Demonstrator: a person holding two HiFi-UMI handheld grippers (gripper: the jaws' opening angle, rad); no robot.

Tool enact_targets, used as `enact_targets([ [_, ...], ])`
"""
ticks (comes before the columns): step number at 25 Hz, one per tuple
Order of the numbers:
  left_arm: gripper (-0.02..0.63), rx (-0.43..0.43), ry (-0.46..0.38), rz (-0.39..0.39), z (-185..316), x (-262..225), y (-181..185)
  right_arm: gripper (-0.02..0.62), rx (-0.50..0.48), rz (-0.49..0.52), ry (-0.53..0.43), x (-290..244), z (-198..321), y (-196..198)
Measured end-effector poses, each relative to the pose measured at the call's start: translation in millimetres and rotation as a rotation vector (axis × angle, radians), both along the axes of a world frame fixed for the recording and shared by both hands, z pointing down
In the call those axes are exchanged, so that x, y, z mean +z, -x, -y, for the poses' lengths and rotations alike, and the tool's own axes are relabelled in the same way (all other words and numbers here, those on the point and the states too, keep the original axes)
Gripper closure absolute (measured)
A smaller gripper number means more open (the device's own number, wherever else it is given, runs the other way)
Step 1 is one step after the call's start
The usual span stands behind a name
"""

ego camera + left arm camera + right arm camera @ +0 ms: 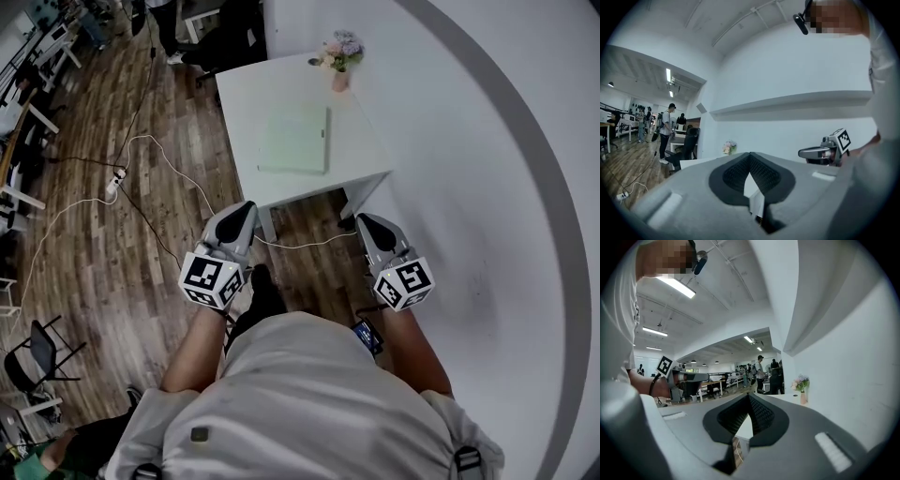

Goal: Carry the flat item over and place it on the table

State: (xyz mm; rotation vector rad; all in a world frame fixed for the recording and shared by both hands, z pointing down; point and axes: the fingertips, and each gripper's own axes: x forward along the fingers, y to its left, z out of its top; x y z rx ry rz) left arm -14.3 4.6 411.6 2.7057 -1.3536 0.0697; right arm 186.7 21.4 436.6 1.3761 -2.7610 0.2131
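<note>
Grey left gripper (246,208) and right gripper (366,221), both closed, face table (253,94).

Open strip along near table (281,186) edge, flat item (294,139) mid-top, flower vase (339,64) far corner, wall (469,122) seemingly close right

Saw white on the table (281,89), pale green on the flat board (293,139), pink and lilac on the flowers (341,47) at upper centre. Found brown wood-plank pattern across the floor (94,234) at left. Noted grey on the left gripper (240,211) and right gripper (367,223), black-and-white square patterns on their marker cubes (213,278).
</note>
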Motion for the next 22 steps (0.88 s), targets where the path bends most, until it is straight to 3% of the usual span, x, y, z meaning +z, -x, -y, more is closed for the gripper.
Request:
enact_targets([
  [9,0.606,0.005,-0.031,0.053,-44,-4,-7,0.586,-0.018,0.002,-0.001,3,-37,6],
  [22,0.606,0.022,-0.046,0.046,-64,1,-10,0.586,-0.033,0.001,-0.01,6,-49,14],
])
